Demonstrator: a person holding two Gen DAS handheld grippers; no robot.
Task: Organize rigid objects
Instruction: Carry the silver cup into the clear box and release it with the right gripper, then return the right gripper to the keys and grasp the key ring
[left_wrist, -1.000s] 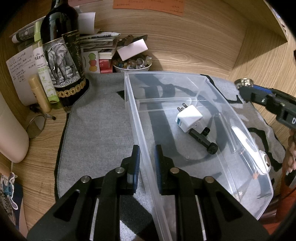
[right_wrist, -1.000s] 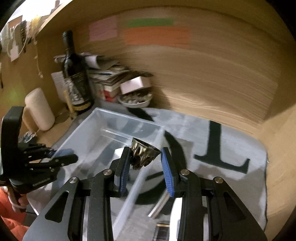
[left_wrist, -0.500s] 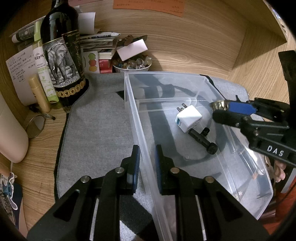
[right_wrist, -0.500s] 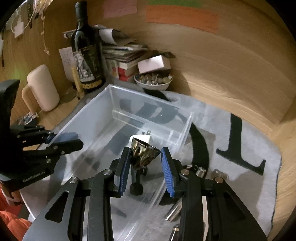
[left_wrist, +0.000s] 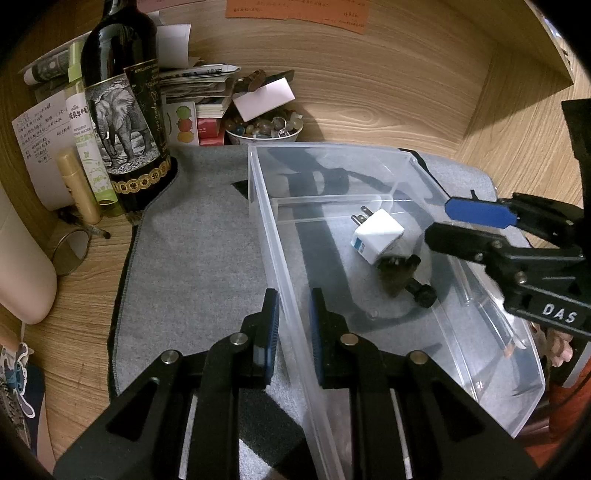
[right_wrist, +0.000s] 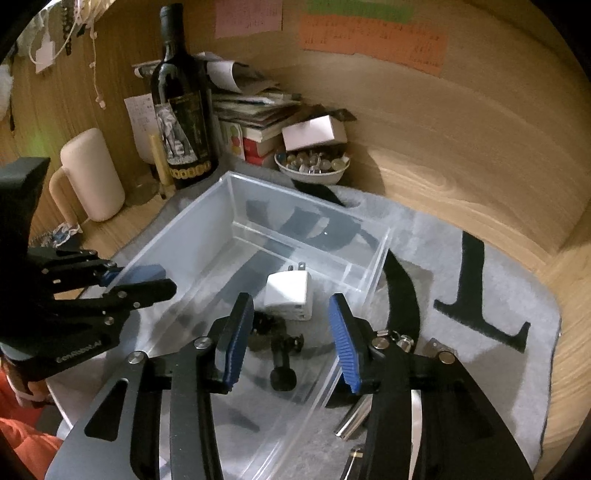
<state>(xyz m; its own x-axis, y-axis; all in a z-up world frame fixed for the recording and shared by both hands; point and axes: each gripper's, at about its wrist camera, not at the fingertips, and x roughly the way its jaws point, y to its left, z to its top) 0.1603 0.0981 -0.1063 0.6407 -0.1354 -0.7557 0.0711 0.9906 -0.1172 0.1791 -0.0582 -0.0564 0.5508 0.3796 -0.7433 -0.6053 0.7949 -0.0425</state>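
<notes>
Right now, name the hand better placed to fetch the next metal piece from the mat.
Right. Its tongs are opening, empty, with metal pieces just beside them; the left tongs are clamped on the clear bin's wall.

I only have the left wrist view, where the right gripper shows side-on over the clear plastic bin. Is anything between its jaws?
Observer: No. In the right wrist view the right gripper has its jaws opening, with nothing between them.
Operator: Is anything left outside the bin?
Observer: Yes. A silver metal cylinder lies on the grey felt mat, just outside the wall of the clear plastic bin nearest that gripper.
</notes>
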